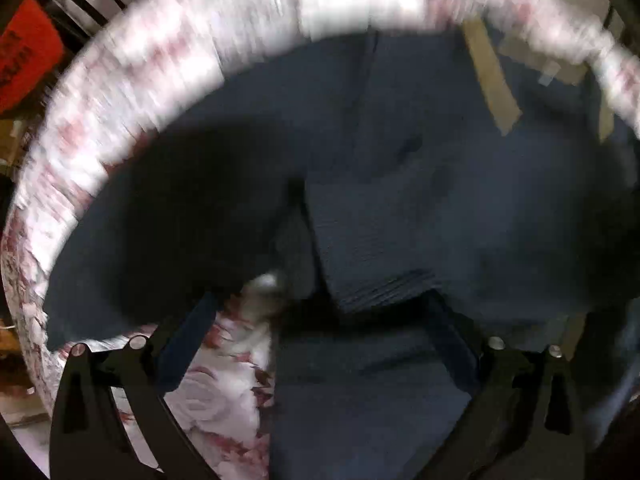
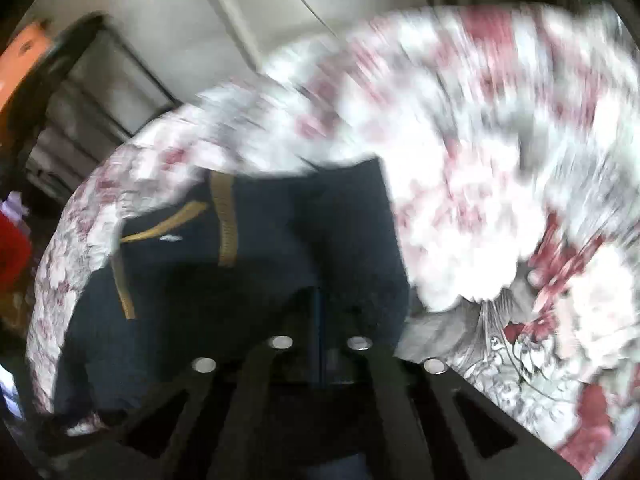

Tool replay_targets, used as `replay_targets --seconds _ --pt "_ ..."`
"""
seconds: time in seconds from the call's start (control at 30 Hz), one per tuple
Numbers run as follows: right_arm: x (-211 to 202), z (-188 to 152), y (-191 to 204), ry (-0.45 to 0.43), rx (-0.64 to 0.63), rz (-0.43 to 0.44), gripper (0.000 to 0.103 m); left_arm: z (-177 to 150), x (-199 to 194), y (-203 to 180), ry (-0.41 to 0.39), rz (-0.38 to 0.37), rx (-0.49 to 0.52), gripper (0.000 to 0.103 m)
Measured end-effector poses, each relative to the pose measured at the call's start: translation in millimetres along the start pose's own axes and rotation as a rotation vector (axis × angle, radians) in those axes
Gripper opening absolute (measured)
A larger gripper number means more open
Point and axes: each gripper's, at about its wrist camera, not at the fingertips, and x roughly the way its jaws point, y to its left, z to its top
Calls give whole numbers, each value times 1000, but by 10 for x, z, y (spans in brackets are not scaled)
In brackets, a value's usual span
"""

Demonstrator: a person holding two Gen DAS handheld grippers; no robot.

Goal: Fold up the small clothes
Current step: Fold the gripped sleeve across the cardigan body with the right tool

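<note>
Both grippers are pointing steeply down at a navy garment that is lying spread on a floral bedcover, white with red blooms. Nearest the left camera, the left gripper is standing with its jaws wide apart, its dark fingers framing a folded flap of the navy cloth and a patch of bedcover beside it; nothing is pressing between them. From the right camera, the right gripper is showing its jaws drawn fully together, the fingers meeting in a thin line over the navy garment; whether cloth is pinched there is too dark to tell. Farther out, tan stripes are running across the garment's upper part, and the floral bedcover is blurring around it. Beyond the bed, a dark slatted frame is standing against a pale wall, with something red showing at the left edge.
</note>
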Motion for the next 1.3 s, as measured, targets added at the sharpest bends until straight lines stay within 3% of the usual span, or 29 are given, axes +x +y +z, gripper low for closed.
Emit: replay_targets --seconds 0.1,0.17,0.2,0.27,0.33,0.4,0.47,0.57,0.6,0.7,0.77,0.83,0.87,1.0,1.03,1.1,1.17,1.2,1.23,1.27,1.3 --pt "-27 31 1 -9 0 19 0 24 38 37 -1 -28 -41 99" --pt "-181 59 38 -71 14 62 3 40 -18 58 -1 -35 -55 99" --pt "-238 93 45 -98 14 74 3 41 -84 108 -20 -73 -88 98" --pt "-319 192 67 -144 -3 43 3 61 -225 179 -85 -126 -121 98" --pt "-232 299 3 -133 22 -23 1 91 -347 215 -150 -137 -133 98" --pt "13 348 -141 -51 74 -72 0 113 -277 165 -123 -140 -114 98" --pt "78 357 -190 -44 87 -58 0 103 11 14 1 -87 -42 99" --pt "-133 330 17 -65 -9 -100 3 82 -51 -5 -20 -67 -38 98" --pt "-204 290 104 -71 -53 -99 5 80 -141 32 -34 -86 -52 98" --pt "-410 33 386 -65 -222 -106 5 63 -553 243 -194 -165 -133 98" --pt "-441 -159 477 -43 -263 -96 5 46 -746 367 -286 -153 -188 98" --pt "-322 -377 543 21 -299 -121 5 55 -791 481 -323 -169 -242 98" --pt "-194 -446 571 61 -318 -153 5 35 -773 414 -312 -167 -243 98" --pt "-81 -654 616 32 -397 -228 3 -27 -31 26 -4 -55 -56 99" --pt "-120 -646 661 35 -385 -235 6 -75 79 -39 8 -42 -37 99" --pt "-253 -651 735 7 -343 -168 7 -68 2 -63 -16 -15 -17 99" --pt "-330 -706 905 -20 -381 -129 7 -30 -84 -46 -28 -20 -15 99" --pt "-276 -733 962 4 -395 -122 11 -30 -113 15 -37 -42 -43 99" --pt "-232 -783 918 37 -392 -127 21 -33 -124 71 -29 -50 -58 99" --pt "-57 -827 869 109 -368 -142 23 -33 -133 119 -22 -54 -65 99" --pt "-20 -822 873 110 -358 -138 23 -37 -169 221 -26 -58 -83 99"
